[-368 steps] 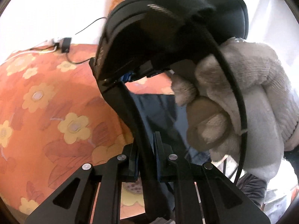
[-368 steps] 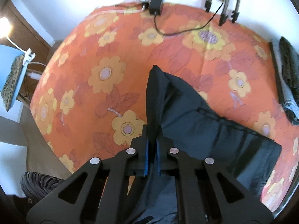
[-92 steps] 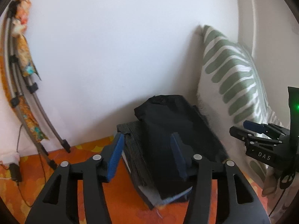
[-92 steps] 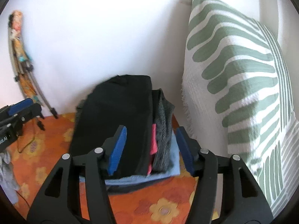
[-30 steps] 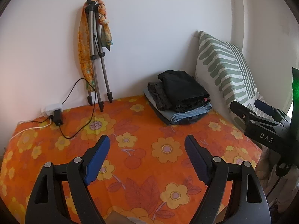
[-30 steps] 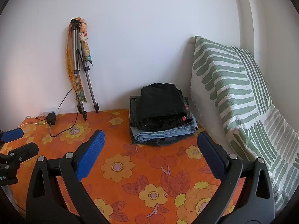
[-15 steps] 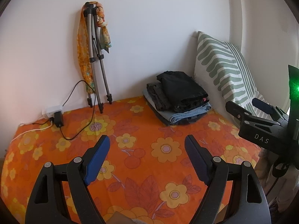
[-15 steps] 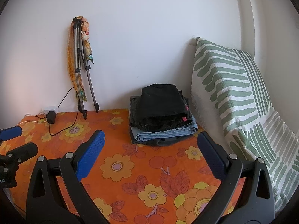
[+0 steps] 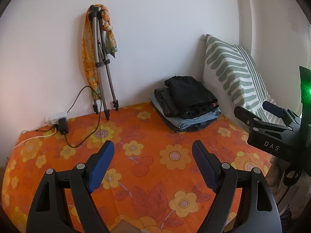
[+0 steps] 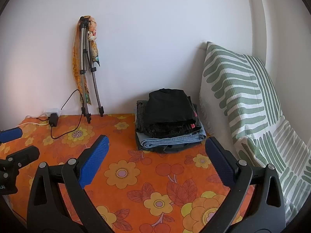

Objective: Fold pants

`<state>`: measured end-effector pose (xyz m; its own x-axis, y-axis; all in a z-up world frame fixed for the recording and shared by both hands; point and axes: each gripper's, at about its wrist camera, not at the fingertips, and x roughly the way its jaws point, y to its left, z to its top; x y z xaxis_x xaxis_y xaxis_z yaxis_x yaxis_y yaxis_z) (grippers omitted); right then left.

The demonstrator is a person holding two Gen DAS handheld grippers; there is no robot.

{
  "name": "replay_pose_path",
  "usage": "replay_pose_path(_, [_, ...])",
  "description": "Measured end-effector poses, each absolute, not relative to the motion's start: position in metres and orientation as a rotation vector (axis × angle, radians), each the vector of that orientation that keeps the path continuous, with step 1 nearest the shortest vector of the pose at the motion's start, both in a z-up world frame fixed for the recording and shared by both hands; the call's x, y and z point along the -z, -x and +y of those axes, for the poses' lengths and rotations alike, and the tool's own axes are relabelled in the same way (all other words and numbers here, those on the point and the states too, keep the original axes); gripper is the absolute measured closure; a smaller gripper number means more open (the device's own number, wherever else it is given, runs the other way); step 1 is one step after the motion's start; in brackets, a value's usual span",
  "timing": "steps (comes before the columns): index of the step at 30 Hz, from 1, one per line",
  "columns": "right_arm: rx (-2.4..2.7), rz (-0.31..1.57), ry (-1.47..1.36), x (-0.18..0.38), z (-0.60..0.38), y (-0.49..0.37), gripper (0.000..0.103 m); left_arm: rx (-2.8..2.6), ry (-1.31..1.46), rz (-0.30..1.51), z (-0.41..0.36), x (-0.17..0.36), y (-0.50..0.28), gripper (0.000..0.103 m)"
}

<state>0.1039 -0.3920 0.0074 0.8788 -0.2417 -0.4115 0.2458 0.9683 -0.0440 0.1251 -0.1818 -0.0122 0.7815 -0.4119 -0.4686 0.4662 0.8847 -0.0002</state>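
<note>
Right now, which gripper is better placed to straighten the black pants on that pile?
Probably the right gripper: open and empty, facing the black pants head-on. The left gripper, also open, sees them off to its right.

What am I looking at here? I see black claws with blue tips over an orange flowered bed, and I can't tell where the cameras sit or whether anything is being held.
No robot: a person holds one two-finger gripper in each hand, each with a fisheye camera looking along its fingers. One picture comes from the left gripper, the other from the right gripper. The blue parts are finger pads. Both grippers are open and hold nothing; each also shows at the edge of the other's view. Below them lies a bed with an orange flowered sheet. At the far side the folded black pants top a stack of folded clothes, beside a green striped pillow. A tripod leans on the wall, near a charger.
</note>
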Motion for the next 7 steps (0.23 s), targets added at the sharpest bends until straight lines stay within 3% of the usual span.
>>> replay_pose_path(7, [0.245,0.435,-0.009,-0.0059,-0.3907,-0.1071,0.002,0.483,-0.130,0.470,-0.1830,0.0123,-0.1242,0.021])
